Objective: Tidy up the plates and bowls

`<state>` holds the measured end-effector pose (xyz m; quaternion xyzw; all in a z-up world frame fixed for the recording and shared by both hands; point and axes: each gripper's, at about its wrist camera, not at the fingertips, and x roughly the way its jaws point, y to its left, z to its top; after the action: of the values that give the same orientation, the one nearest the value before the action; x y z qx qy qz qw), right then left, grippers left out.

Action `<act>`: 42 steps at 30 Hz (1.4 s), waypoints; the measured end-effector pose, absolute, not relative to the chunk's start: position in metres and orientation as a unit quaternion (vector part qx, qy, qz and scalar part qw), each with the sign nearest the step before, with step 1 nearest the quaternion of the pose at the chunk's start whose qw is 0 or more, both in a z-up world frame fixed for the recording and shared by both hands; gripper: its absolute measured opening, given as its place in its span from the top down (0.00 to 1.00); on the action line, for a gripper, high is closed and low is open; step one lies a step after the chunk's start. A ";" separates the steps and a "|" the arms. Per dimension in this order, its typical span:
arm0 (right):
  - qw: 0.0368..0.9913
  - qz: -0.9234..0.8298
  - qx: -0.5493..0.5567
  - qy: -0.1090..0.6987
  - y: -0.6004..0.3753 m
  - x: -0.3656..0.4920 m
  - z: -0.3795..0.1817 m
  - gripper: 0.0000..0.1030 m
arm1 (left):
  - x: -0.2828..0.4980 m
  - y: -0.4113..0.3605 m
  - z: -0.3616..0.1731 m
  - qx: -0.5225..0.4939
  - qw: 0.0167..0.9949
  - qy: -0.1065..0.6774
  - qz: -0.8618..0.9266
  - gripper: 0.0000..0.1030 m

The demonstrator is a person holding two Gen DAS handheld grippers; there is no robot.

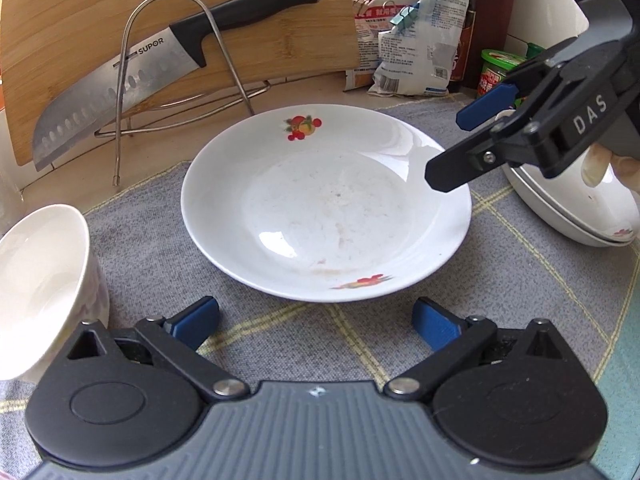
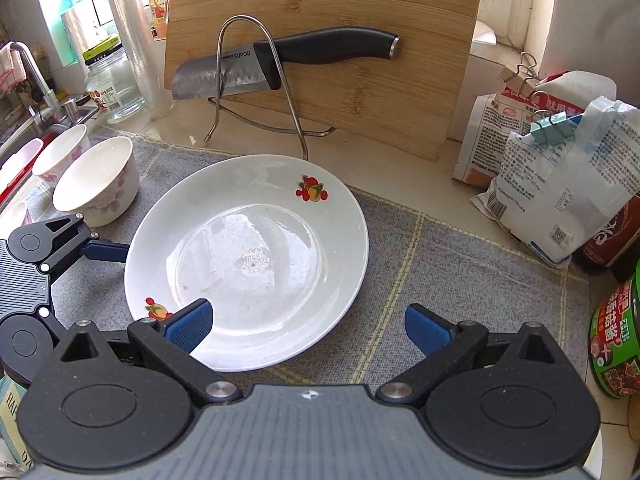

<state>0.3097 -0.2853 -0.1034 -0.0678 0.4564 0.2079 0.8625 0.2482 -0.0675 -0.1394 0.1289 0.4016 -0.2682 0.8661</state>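
Note:
A white plate with fruit prints (image 1: 326, 204) lies on the grey checked cloth (image 1: 160, 264); it also shows in the right wrist view (image 2: 248, 256). My left gripper (image 1: 316, 326) is open and empty just short of the plate's near rim. My right gripper (image 2: 308, 326) is open and empty, its left finger over the plate's near edge; it shows in the left wrist view (image 1: 460, 144) above the plate's right rim. A white bowl (image 1: 44, 284) stands at the left, and two flowered bowls (image 2: 96, 182) show in the right wrist view. Stacked plates (image 1: 572, 208) sit at the right.
A bamboo cutting board (image 2: 320, 52) leans in a wire stand (image 2: 256, 80) with a black-handled knife (image 2: 288, 64) behind the plate. Clipped bags (image 2: 552, 176), a green-lidded tub (image 2: 616, 344) and a bottle (image 1: 460, 20) crowd the right. A glass jar (image 2: 108, 80) and sink tap (image 2: 36, 80) are far left.

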 end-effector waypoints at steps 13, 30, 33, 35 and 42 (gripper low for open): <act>0.839 0.236 -0.085 0.483 -0.273 0.348 -0.122 0.00 | 0.260 -0.069 -0.141 0.134 0.865 0.388 -0.289 0.00; 0.820 0.266 -0.091 0.499 -0.261 0.367 -0.135 0.00 | 0.263 -0.068 -0.142 0.137 0.864 0.382 -0.300 0.00; 0.818 0.270 -0.090 0.499 -0.259 0.370 -0.134 0.00 | 0.264 -0.067 -0.142 0.139 0.862 0.381 -0.303 0.00; 0.819 0.271 -0.086 0.498 -0.259 0.372 -0.134 0.00 | 0.265 -0.067 -0.141 0.140 0.861 0.381 -0.306 0.00; 0.826 0.268 -0.089 0.488 -0.256 0.373 -0.136 0.00 | 0.267 -0.067 -0.142 0.143 0.859 0.380 -0.312 0.00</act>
<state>0.3734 -0.2559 -0.1355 -0.0893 0.4883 0.2678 0.8258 0.2673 -0.0668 -0.1419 0.1428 0.3799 -0.3124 0.8589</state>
